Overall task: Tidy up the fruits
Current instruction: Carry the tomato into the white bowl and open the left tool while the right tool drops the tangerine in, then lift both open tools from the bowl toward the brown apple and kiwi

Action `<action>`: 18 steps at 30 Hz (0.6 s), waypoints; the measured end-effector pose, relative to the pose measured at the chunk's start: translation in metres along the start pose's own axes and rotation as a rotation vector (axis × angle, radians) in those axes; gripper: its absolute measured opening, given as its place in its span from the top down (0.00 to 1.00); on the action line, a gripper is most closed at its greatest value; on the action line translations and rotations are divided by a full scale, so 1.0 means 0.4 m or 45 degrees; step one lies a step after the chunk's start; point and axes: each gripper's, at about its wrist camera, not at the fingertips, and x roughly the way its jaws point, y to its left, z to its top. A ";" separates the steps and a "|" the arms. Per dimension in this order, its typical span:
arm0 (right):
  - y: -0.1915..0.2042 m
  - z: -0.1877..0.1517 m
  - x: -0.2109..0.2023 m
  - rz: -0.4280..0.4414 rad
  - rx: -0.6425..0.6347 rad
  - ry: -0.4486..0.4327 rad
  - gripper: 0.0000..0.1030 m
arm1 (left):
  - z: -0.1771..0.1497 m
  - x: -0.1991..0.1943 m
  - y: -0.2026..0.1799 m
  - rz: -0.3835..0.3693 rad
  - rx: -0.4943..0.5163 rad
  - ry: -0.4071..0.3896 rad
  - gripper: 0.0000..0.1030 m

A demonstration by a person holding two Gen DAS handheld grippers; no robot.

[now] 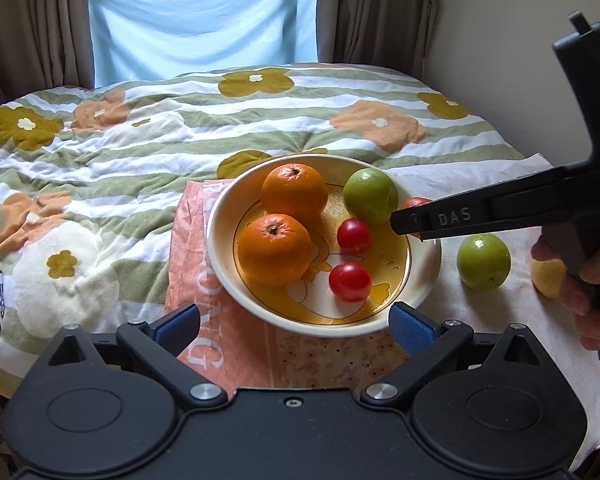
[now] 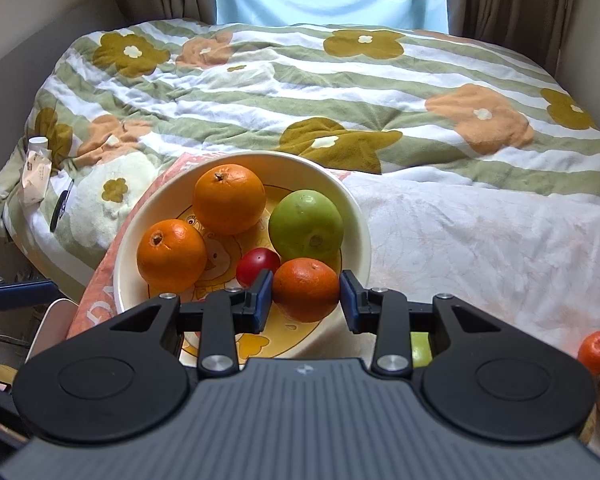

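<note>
1. The right gripper [image 2: 305,294] is clamped on a small tangerine [image 2: 306,288], held just above the bowl [image 2: 356,216].
2. It looks light and soft-skinned: grip across its middle, gently.
3. The left gripper [image 1: 296,322] stands wide apart, empty.

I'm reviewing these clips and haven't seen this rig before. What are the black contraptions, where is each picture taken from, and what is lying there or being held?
A person holds a hand-operated two-finger gripper in each hand; each carries a camera looking along its fingers. The left view shows the left gripper open and empty before the bowl, which sits on a cloth over a flowered bedcover. The bowl holds two oranges, a green apple and two small red fruits. The right view shows the right gripper clamped on a small orange fruit over the bowl. Another green apple lies outside.
</note>
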 end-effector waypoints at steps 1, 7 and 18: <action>0.002 0.001 0.011 0.001 -0.001 0.004 0.51 | -0.001 0.000 0.003 0.002 -0.001 0.000 0.01; 0.002 0.004 0.031 0.021 -0.008 0.023 0.49 | -0.004 -0.007 0.011 0.019 0.001 -0.016 0.01; 0.008 -0.009 -0.095 -0.012 -0.011 -0.136 0.00 | -0.012 -0.058 -0.012 0.033 0.036 -0.067 0.01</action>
